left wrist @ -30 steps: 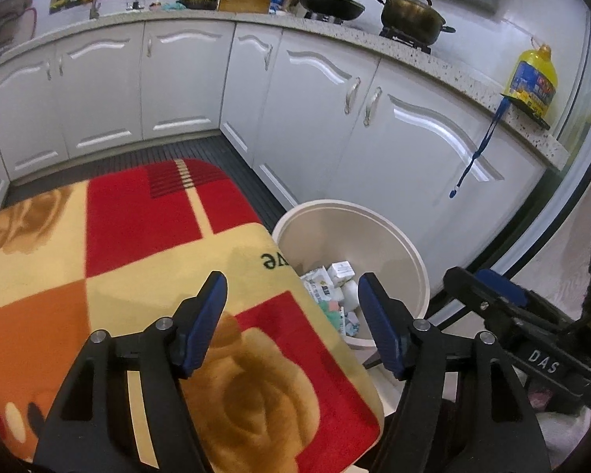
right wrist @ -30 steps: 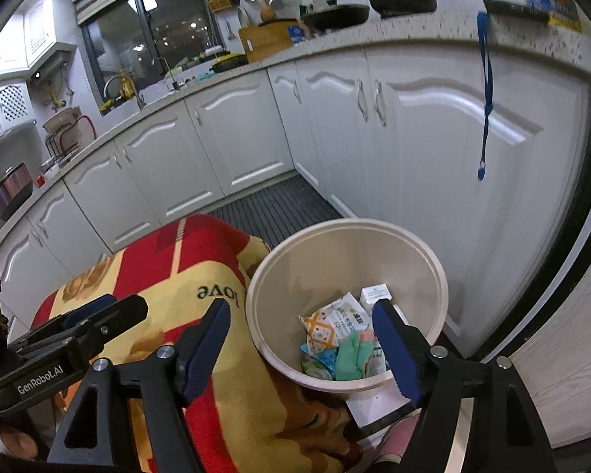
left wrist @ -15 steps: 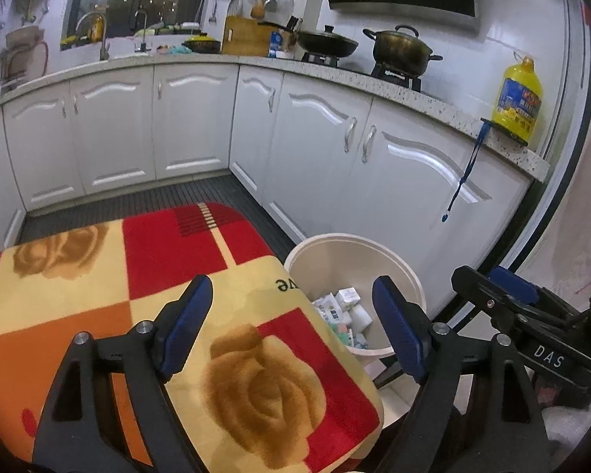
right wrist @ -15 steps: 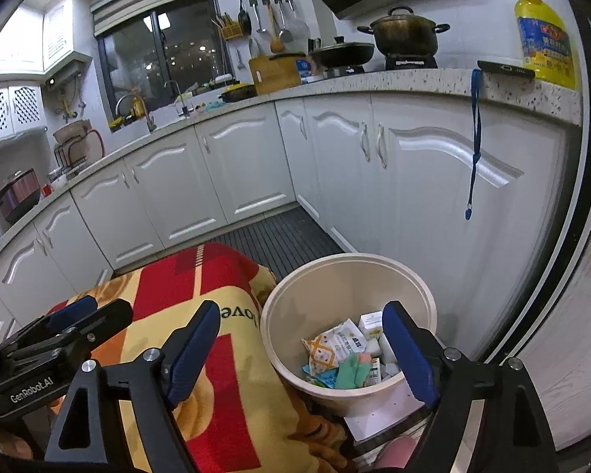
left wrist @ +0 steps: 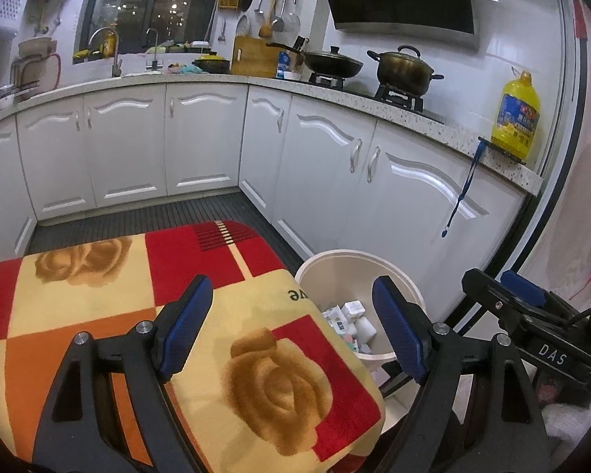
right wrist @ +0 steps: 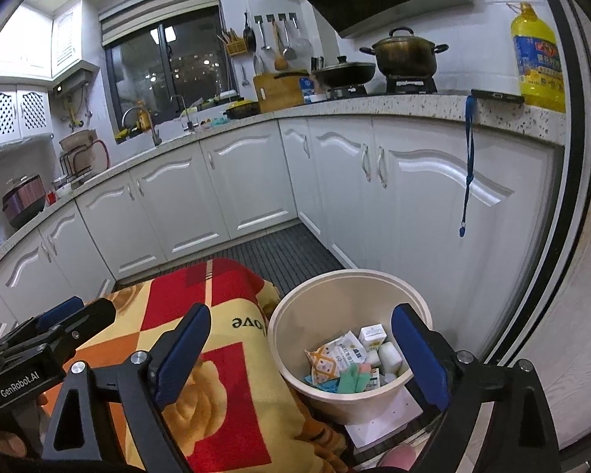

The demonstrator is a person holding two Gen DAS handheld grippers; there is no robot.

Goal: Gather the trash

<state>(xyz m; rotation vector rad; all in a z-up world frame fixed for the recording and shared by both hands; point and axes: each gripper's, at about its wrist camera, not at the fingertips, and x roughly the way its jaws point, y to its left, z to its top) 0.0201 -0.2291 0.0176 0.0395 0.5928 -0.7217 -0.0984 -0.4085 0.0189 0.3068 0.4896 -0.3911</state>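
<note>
A cream round trash bin (right wrist: 327, 295) (left wrist: 335, 262) stands on the floor beside the blanket-covered table. Inside lie wrappers and small white cartons (right wrist: 346, 358) (left wrist: 348, 317). My right gripper (right wrist: 299, 339) hovers above and in front of the bin, its jaws opening, with nothing between the blue pads. My left gripper (left wrist: 289, 323) hangs open over the table's right edge, also empty. Each gripper shows at the edge of the other's view: the right gripper (left wrist: 532, 323) and the left gripper (right wrist: 39, 351).
A red, orange and yellow rose blanket (left wrist: 138, 295) covers the table. White kitchen cabinets (left wrist: 335, 165) run along the back and right, close behind the bin. On the counter stand pots (left wrist: 404, 67) and a yellow oil bottle (left wrist: 516, 116). A blue lanyard (right wrist: 468, 165) hangs down.
Both grippers have risen and pulled back from the bin, so more of the kitchen shows. Both pairs of jaws stand wider than before. The trash in the bin has not moved.
</note>
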